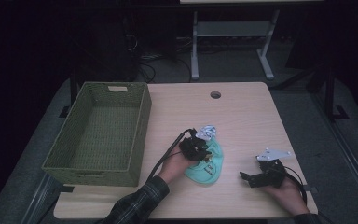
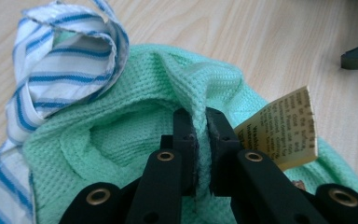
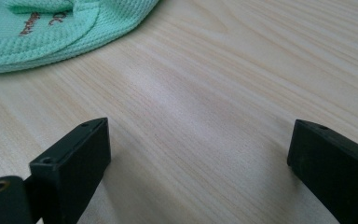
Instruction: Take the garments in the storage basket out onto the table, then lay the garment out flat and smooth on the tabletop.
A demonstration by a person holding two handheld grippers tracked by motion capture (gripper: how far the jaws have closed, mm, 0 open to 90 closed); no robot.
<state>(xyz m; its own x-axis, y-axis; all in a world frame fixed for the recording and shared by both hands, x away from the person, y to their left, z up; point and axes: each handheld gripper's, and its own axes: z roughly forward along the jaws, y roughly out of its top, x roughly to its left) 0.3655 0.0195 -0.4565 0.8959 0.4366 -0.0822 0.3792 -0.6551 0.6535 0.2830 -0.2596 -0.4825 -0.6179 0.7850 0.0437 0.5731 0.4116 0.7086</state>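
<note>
Left gripper, held in the person's left hand at the near middle of the table, has its two black jaws drawn together on a raised fold of the mint green cloth; in the left gripper view the pads pinch that ridge of waffle-weave fabric with only the pleat between them. Farthest left on the table stands an olive woven basket, open at the top, well apart from the gripper and the cloth. A plaid sleeve enters from the near edge below the left hand, and a black cable trails from the gripper back along the wrist. The green cloth lies flat on the wood just right of the left hand, near the table's middle. A white cloth with blue stripes lies bunched against the far edge of the green one, touching it. A yellowish care label stands up from the green cloth just right of the pinching jaws. Further right, the right gripper rests low at the near right of the table in the right hand, its jaws standing wide apart over bare wood with nothing between them. In the right gripper view the green cloth's edge lies beyond the jaws at far left, apart from them.
</note>
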